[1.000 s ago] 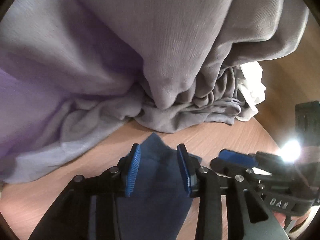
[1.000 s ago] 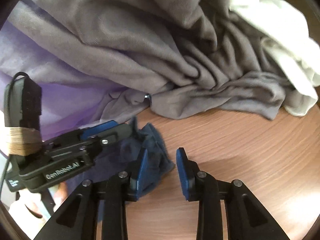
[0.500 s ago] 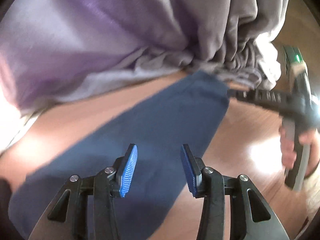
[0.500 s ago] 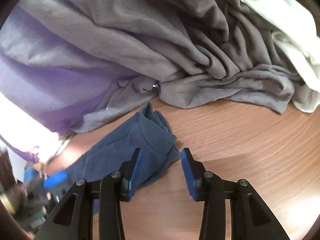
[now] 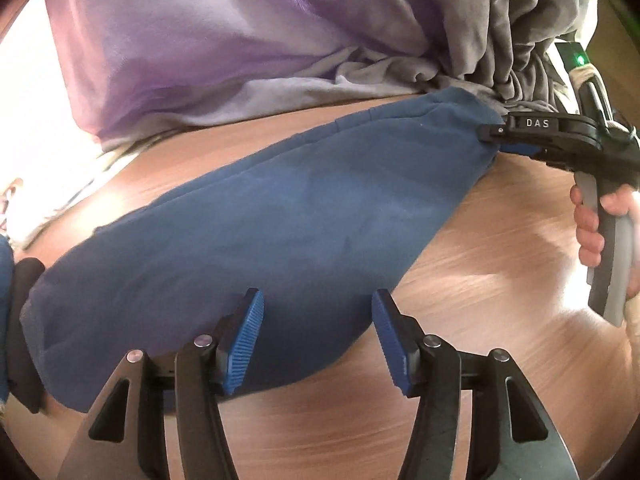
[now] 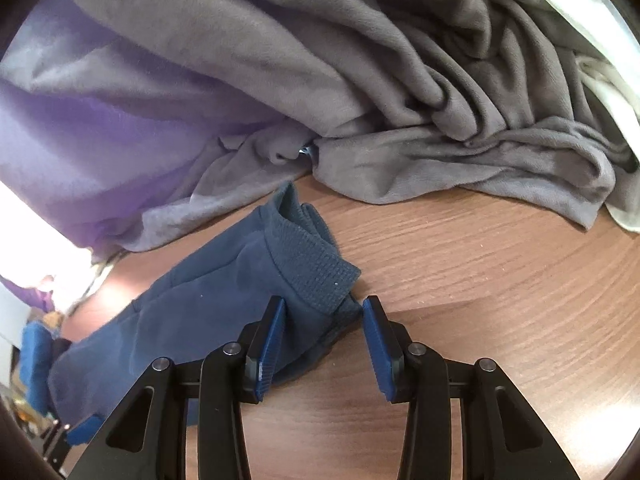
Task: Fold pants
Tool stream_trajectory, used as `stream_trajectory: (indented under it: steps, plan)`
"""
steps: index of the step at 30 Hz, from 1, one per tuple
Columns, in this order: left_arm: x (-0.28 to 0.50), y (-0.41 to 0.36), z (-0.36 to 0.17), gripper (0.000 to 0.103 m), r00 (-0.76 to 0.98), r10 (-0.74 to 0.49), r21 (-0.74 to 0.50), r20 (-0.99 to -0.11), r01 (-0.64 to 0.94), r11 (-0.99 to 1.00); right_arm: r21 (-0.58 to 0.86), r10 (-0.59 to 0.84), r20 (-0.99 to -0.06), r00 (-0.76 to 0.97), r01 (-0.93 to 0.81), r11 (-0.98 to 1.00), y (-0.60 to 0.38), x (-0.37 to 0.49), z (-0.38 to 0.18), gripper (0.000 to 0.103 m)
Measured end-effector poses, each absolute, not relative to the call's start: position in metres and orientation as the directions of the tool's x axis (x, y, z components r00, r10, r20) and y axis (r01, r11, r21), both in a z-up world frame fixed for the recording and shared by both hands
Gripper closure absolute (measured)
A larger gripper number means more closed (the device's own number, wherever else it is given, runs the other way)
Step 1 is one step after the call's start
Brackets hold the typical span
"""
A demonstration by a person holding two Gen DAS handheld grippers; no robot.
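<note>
Dark blue pants (image 5: 288,216) lie stretched across the wooden table (image 5: 480,280). My left gripper (image 5: 318,338) is open, its jaws over the near wide end of the pants, holding nothing. My right gripper (image 6: 323,338) is open at the ribbed cuff end (image 6: 316,268), the cloth lying between its jaws. In the left wrist view the right gripper (image 5: 520,136) shows at the far end of the pants, held by a hand (image 5: 592,224).
A heap of grey cloth (image 6: 400,80), purple cloth (image 6: 100,128) and white cloth (image 6: 600,40) lies just behind the pants. Bare wood (image 6: 500,280) lies to the right.
My left gripper has drawn back along the pants from the cuff to the wide end. The pants now lie stretched out. My right gripper has closed in on the cuff.
</note>
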State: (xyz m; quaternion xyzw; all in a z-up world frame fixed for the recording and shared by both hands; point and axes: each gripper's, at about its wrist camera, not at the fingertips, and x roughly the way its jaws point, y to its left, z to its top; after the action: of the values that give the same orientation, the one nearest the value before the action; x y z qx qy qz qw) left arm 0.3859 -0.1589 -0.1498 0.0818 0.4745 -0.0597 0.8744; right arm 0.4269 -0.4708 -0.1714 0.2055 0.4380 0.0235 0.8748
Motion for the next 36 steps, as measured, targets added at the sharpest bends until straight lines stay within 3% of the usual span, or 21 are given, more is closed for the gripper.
stream_trajectory:
  steps: [2,5,12,25,28,32,36]
  plan:
    - [0.385,-0.157,-0.149,0.044,0.557,-0.008,0.106,-0.83,0.173,0.979,0.365,0.212,-0.756,0.62,0.13,0.922,-0.469,0.426,-0.17,0.078]
    - [0.386,-0.15,-0.152,0.043,0.555,-0.007,0.098,-0.832,0.159,0.982,0.347,0.195,-0.752,0.63,0.126,0.929,-0.465,0.424,-0.164,0.085]
    - [0.385,-0.133,-0.164,0.042,0.535,-0.04,0.042,-0.844,0.141,0.989,0.278,0.12,-0.752,0.648,0.146,0.95,-0.458,0.392,-0.14,0.086]
    - [0.357,-0.162,-0.164,0.037,0.493,-0.125,0.039,-0.861,0.309,0.95,0.165,-0.015,-0.829,0.559,0.271,0.948,-0.483,0.307,-0.132,0.086]
    - [0.356,-0.162,-0.163,0.037,0.494,-0.134,0.038,-0.859,0.322,0.946,0.154,-0.033,-0.844,0.535,0.301,0.941,-0.487,0.3,-0.135,0.081]
    - [0.353,-0.154,-0.149,0.037,0.516,-0.169,0.008,-0.84,0.323,0.946,0.071,-0.138,-0.834,0.534,0.352,0.933,-0.483,0.288,-0.123,0.048]
    - [0.351,-0.147,-0.127,0.037,0.588,-0.172,0.056,-0.791,0.349,0.936,0.0,-0.221,-0.79,0.572,0.36,0.933,-0.473,0.277,-0.099,0.048]
